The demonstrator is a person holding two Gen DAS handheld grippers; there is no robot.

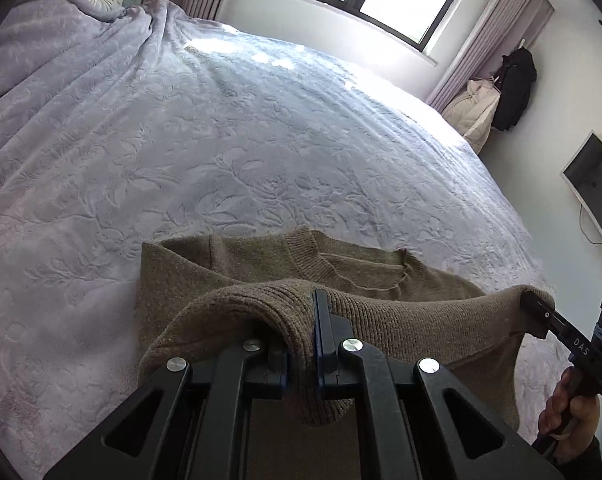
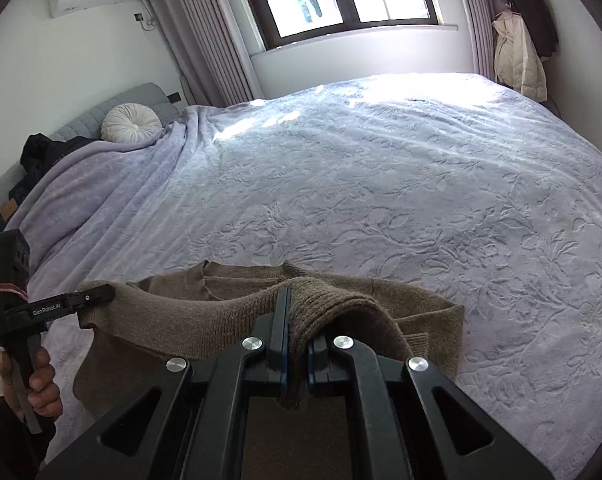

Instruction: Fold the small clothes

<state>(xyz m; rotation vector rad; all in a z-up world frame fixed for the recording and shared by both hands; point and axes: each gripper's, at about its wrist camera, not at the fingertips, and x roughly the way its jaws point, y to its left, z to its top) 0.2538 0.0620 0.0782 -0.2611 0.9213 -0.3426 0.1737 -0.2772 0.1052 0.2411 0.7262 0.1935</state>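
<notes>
We hold the soft, limp brown knitted sweater [image 1: 237, 268] by its ribbed hem, left gripper [image 1: 303, 344] and right gripper [image 2: 297, 344] jaws clamped on it, above the lavender embossed bedspread [image 1: 229, 140].

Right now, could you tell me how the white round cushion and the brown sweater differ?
The round cushion is white, puffy and buttoned; the sweater is brown ribbed knit. The cushion rests untouched by the headboard; the sweater's near edge is lifted, pinched by the left gripper and right gripper. Both are on the bedspread.
</notes>
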